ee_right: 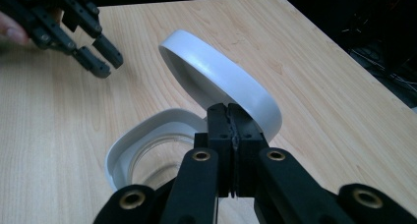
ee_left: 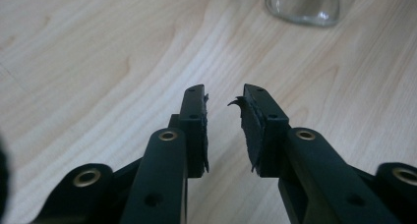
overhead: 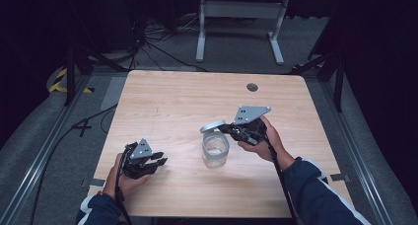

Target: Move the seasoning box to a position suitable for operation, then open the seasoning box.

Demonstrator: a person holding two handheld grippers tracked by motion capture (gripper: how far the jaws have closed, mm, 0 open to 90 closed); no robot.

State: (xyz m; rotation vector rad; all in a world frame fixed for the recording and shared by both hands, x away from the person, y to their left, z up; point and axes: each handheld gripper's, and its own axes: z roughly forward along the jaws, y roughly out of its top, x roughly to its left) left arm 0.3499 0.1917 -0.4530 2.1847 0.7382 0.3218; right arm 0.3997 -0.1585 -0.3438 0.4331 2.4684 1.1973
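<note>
Right gripper view is showing the right tongs (ee_right: 230, 117) pinching the tilted white lid (ee_right: 221, 84) clear of the glass jar (ee_right: 147, 155) — while the left tongs (ee_left: 223, 98), parted slightly and empty, are idling over the surface (ee_left: 98, 62).

Clear glass jar (overhead: 215, 151), matt white plastic lid (ee_right: 221, 84), pale wood-grain table (overhead: 167, 101)

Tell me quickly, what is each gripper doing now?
Left gripper: open, holding nothing.
Right gripper: closed on the rim of the white lid, above the glass jar.
</note>
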